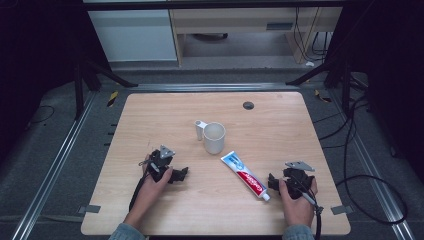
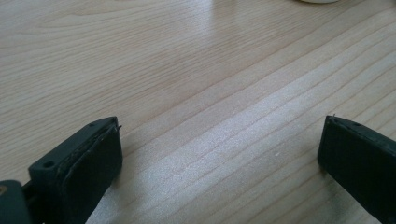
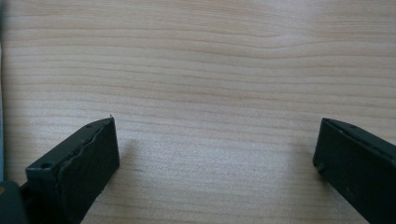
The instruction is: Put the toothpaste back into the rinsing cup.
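Two hand-held grippers are resting low on the surface [image 1: 150,115], with a toothpaste tube [image 1: 246,175] and a white mug [image 1: 214,137] between them.

The right hand-held gripper [image 1: 274,182] is sitting just beside the tube's capped end, jaws spread wide and holding nothing; it should probably be closing across the tube's body, not the cap. The left hand-held gripper [image 1: 180,174] is likewise gaping empty, near the mug, which is standing mid-surface above the tube.
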Demonstrator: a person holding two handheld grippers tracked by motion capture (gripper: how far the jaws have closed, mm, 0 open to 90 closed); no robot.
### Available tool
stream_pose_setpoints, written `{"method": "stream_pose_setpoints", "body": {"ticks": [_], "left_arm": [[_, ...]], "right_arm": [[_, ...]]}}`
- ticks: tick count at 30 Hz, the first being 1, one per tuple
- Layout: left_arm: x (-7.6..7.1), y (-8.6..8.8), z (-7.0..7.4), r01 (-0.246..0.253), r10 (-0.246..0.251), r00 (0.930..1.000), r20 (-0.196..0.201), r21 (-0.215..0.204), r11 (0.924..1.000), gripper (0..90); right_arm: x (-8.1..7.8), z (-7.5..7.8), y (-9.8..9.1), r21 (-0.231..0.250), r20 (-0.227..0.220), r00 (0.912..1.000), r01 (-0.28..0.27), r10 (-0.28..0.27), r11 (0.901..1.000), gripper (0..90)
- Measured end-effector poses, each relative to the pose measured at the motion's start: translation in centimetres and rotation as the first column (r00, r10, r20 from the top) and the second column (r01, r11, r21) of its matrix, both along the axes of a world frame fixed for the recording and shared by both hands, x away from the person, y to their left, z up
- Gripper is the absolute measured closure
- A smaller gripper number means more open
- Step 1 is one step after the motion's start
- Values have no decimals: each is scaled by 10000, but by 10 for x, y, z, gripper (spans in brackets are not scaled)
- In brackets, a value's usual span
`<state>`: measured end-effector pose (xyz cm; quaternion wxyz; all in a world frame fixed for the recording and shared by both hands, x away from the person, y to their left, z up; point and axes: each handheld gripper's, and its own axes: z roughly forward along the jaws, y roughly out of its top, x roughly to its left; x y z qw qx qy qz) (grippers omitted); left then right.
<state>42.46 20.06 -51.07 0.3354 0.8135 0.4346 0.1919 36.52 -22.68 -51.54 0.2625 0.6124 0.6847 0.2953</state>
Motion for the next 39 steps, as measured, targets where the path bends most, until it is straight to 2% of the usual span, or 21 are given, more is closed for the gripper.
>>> {"method": "stream_pose_setpoints", "body": {"ticks": [15,17,19,20,24,30,31,32,35,37,38,39], "left_arm": [[1,0,0,-7,7,10000,-11,17,10000,0],[-1,0,0,-6,6,10000,-3,32,10000,0],[-2,0,0,-36,36,10000,-14,21,10000,0],[-2,0,0,-36,36,10000,-13,21,10000,0],[-2,0,0,-40,40,10000,-10,21,10000,0],[-3,1,0,-44,44,10000,-18,26,10000,0],[-3,1,0,-44,44,10000,-18,26,10000,0],[-3,1,0,-22,22,10000,-23,25,10000,0],[-2,1,0,3,-3,10000,-16,-3,10000,0],[-2,1,0,3,-3,10000,-15,-3,10000,0],[-2,1,0,4,-4,10000,-16,-3,10000,0],[-2,1,0,5,-5,10000,-16,0,10000,0]], "right_arm": [[4,0,-3,72,-23,9993,-380,380,9993,6],[6,0,-5,22,34,9984,-563,563,9984,25],[6,2,-7,102,79,9978,-654,654,9978,83],[6,5,-8,198,49,9979,-647,646,9977,79],[4,19,-9,-90,-16,9957,-927,927,9957,98],[3,55,2,-953,-148,9854,-1705,1699,9807,140],[3,55,2,-953,-148,9854,-1705,1699,9807,140],[3,67,11,-1177,-278,9776,-2106,2088,9705,143],[5,80,21,-1305,-468,9689,-2471,2430,9602,175],[6,84,24,-1305,-512,9675,-2525,2478,9588,181],[8,91,30,-1136,-679,9618,-2714,2651,9557,181],[9,94,33,-1163,-747,9582,-2835,2762,9519,187]]}}
